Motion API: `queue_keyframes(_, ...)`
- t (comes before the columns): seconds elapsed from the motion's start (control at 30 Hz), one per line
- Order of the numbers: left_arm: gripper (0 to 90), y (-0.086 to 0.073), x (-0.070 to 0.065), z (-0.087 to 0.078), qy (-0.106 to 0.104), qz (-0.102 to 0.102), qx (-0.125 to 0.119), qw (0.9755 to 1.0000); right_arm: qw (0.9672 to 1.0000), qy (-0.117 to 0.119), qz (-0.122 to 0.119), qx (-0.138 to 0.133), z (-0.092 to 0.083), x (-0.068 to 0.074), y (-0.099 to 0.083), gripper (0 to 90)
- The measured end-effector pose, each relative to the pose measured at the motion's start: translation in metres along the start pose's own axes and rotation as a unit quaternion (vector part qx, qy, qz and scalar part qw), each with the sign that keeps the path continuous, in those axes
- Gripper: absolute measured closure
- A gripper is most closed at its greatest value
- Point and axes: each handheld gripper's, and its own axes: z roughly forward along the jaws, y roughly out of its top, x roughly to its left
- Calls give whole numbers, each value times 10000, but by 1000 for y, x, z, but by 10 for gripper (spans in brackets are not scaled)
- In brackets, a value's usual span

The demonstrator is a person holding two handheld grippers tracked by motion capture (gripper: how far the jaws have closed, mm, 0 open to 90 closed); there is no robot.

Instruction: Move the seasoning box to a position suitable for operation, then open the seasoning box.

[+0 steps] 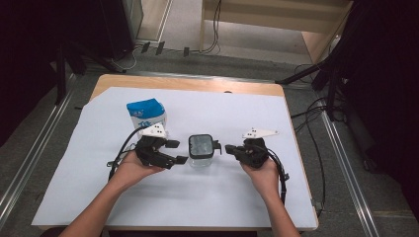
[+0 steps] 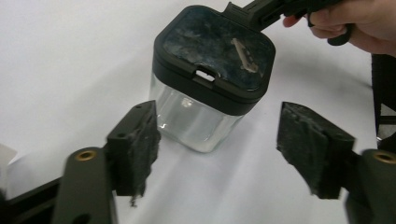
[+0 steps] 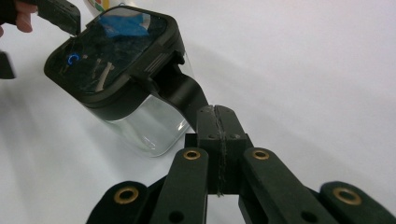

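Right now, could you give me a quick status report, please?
Left gripper open, off the jar. Right gripper shut on the jar's lid tab. Blue-white carton behind, clear.

A wooden table (image 1: 188, 83) occupies the centre of the high view, its top largely covered by a white sheet (image 1: 197, 192) that leaves a strip of bare wood along the far edge. The surrounding floor (image 1: 44, 148) is grey, with metal rails (image 1: 29, 163) running diagonally at lower left and lower right, and black cables (image 1: 316, 118) trailing at right and near the top centre. Dark equipment stands (image 1: 74, 54) fill the upper left and upper right corners, and pale wooden furniture (image 1: 276, 19) sits along the top edge under even, diffuse light.
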Motion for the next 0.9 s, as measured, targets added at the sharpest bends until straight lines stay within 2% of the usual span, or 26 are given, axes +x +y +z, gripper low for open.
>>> queue_keyframes(0.17,173,2,3,4,-181,-51,17,9998,10000,37,-3,61,3,0,0,900)
queue_keyframes(0.2,173,2,3,7,-119,-86,37,9999,10000,42,-6,77,4,1,0,900)
queue_keyframes(0.5,175,2,2,16,-16,-24,88,10000,9999,61,-36,118,9,4,0,900)
queue_keyframes(0.67,186,2,1,20,66,-20,30,10000,9999,46,-5,125,10,3,-1,900)
queue_keyframes(0.9,213,1,-2,27,93,8,70,9999,9999,19,19,123,10,4,-1,900)
